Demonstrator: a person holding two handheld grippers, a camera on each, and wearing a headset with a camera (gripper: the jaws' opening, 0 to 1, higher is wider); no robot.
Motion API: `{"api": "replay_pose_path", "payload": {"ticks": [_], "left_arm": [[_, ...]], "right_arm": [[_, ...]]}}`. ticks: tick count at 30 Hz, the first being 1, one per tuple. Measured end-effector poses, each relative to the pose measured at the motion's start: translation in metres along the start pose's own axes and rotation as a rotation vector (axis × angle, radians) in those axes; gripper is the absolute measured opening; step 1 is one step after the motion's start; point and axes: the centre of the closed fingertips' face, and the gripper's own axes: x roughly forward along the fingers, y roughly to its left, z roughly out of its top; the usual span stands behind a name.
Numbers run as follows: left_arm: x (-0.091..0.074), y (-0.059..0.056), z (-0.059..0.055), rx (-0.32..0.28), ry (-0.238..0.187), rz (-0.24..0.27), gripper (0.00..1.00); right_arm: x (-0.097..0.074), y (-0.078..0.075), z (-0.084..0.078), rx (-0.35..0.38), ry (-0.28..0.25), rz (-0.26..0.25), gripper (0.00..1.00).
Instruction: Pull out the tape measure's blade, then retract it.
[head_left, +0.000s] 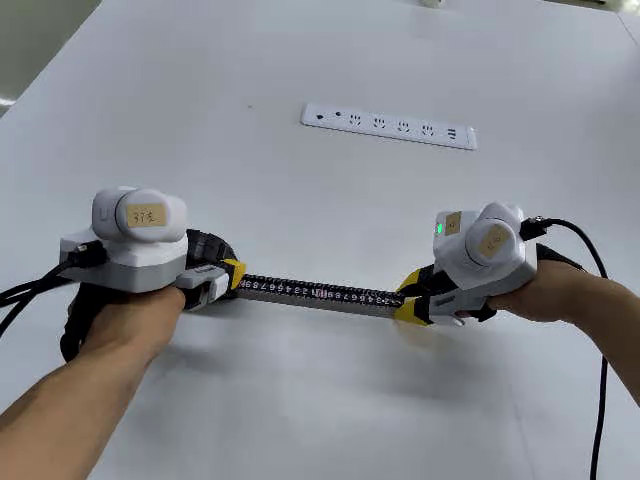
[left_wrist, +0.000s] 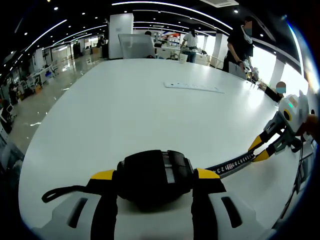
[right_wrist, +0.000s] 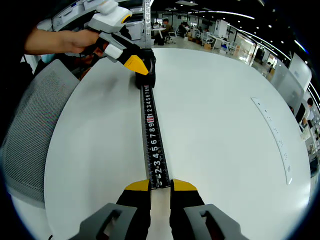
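A black tape measure case (left_wrist: 155, 177) sits on the white table, clamped between the yellow-tipped jaws of my left gripper (head_left: 222, 278) (left_wrist: 155, 176). Its dark blade (head_left: 318, 293) (right_wrist: 153, 135) with white numerals runs flat across the table from the case (head_left: 210, 255) (right_wrist: 146, 66) to my right gripper (head_left: 410, 297) (right_wrist: 160, 186). The right gripper is shut on the blade's end, near the low numbers. From the left gripper view the blade (left_wrist: 231, 165) leads off to the right gripper (left_wrist: 265, 148) at the right. The left gripper (right_wrist: 131, 59) shows at the top of the right gripper view.
A white power strip (head_left: 389, 126) (left_wrist: 194, 87) (right_wrist: 272, 132) lies further back on the table (head_left: 300, 380). A grey mesh chair (right_wrist: 35, 140) stands at the table's edge. Black cables (head_left: 590, 300) trail from both grippers. People stand in the room beyond.
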Motion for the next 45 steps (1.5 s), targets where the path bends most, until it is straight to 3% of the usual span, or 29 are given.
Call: {"api": "replay_pose_path", "payload": {"ticks": [45], "left_arm": [[-0.001,0.002,0.0,-0.02,0.004,-0.009,0.55]], "right_arm": [[0.017,0.003,0.031,-0.001,-0.039,0.015,0.1]]}}
